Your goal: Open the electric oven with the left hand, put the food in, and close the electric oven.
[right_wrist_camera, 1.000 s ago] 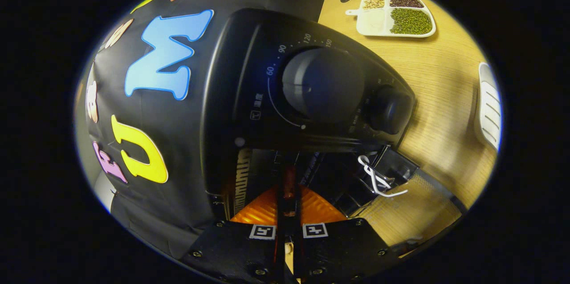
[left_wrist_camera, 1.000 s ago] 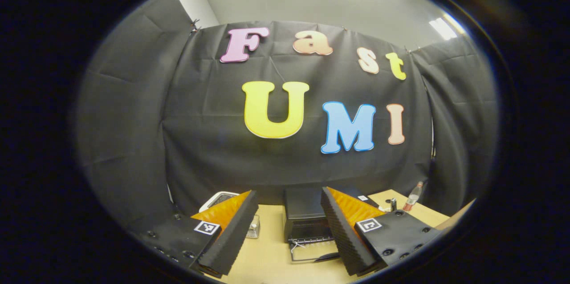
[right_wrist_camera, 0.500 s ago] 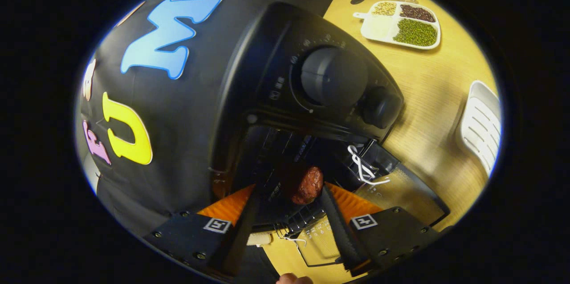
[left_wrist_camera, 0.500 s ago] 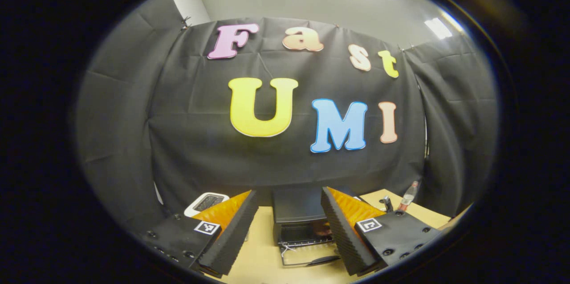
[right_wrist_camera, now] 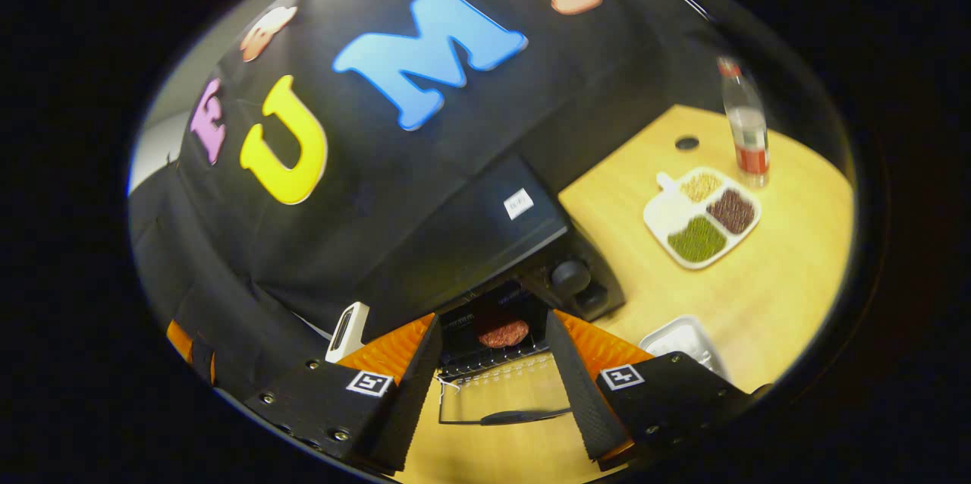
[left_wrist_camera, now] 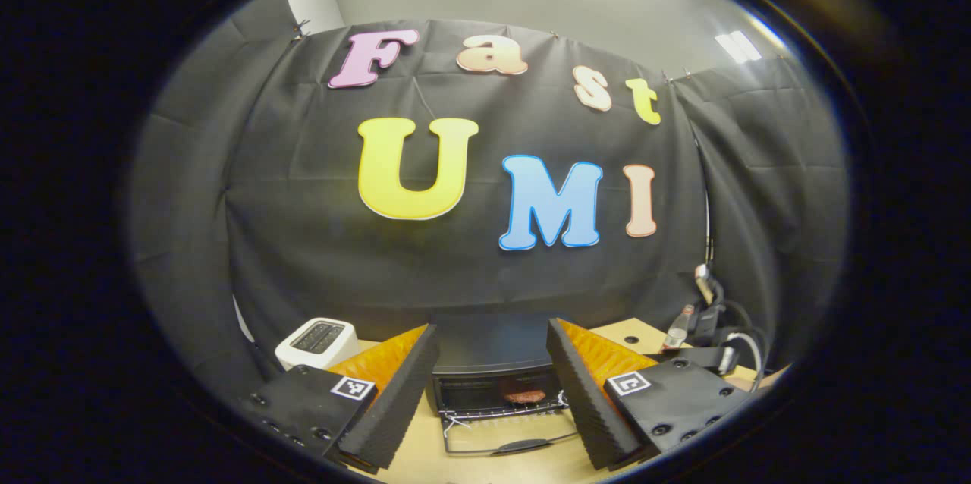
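The black electric oven (left_wrist_camera: 485, 351) (right_wrist_camera: 463, 241) stands on the wooden table with its glass door (left_wrist_camera: 504, 438) (right_wrist_camera: 497, 400) folded down flat. A reddish-brown piece of food (left_wrist_camera: 522, 396) (right_wrist_camera: 501, 333) lies on the wire rack inside. My left gripper (left_wrist_camera: 493, 408) hangs open, back from the oven and above the door, holding nothing. My right gripper (right_wrist_camera: 493, 385) is open too, pulled back above the lowered door, with the food beyond its fingertips.
A white toaster (left_wrist_camera: 317, 341) stands left of the oven. Right of it lie a divided white dish of beans (right_wrist_camera: 702, 217), a plastic bottle (right_wrist_camera: 745, 127) and a white tray (right_wrist_camera: 683, 340). Cables and the other gripper (left_wrist_camera: 713, 332) show at the right.
My right gripper let go of the food on the rack, opened, and drew well back and up from the oven. My left gripper view swung so the oven sits more centred.
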A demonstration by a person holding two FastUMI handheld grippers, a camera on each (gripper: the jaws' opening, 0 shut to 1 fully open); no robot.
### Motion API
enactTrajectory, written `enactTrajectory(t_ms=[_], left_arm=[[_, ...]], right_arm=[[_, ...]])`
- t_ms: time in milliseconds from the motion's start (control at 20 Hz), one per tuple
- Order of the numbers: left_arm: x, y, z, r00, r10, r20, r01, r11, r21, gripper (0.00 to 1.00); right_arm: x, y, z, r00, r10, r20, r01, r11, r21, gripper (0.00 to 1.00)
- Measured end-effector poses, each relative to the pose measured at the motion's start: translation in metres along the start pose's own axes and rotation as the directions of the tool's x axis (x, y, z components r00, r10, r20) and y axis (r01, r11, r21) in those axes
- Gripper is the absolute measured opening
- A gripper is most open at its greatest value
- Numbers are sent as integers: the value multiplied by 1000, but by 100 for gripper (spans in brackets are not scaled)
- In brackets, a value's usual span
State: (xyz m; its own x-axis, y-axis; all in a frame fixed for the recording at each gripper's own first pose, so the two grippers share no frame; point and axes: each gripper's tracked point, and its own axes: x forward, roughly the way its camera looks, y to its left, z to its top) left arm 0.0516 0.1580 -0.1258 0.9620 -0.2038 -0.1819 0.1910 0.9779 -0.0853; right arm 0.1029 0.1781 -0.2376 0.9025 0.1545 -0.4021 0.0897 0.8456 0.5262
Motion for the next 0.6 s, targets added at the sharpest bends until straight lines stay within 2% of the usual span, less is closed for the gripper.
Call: enactTrajectory(t_ms=[150, 250, 300, 450, 500, 600], left_arm=[[6, -10, 3, 1000, 8, 17, -8, 1000, 12, 100], [9, -17, 8, 999, 11, 50, -13, 1000, 24, 100], [10, -20, 11, 998, 14, 58, -16, 999, 34, 100], [13, -33, 13, 998, 9, 68, -13, 999, 53, 91], [14, -39, 13, 998, -1, 67, -3, 998, 55, 100], [16, -47, 13, 998, -3, 65, -1, 998, 62, 100]], right_arm=[[-53, 3, 54, 988, -27, 150, 60, 974, -220, 84], [-86, 12, 90, 966, -23, 257, 105, 945, -309, 84], [-103, 21, 105, 950, -5, 311, 116, 934, -339, 84], [-139, 31, 146, 906, 36, 422, 144, 911, -387, 84], [-139, 38, 153, 896, 52, 441, 144, 905, -400, 84], [-144, 46, 162, 888, 74, 455, 137, 900, -414, 84]])
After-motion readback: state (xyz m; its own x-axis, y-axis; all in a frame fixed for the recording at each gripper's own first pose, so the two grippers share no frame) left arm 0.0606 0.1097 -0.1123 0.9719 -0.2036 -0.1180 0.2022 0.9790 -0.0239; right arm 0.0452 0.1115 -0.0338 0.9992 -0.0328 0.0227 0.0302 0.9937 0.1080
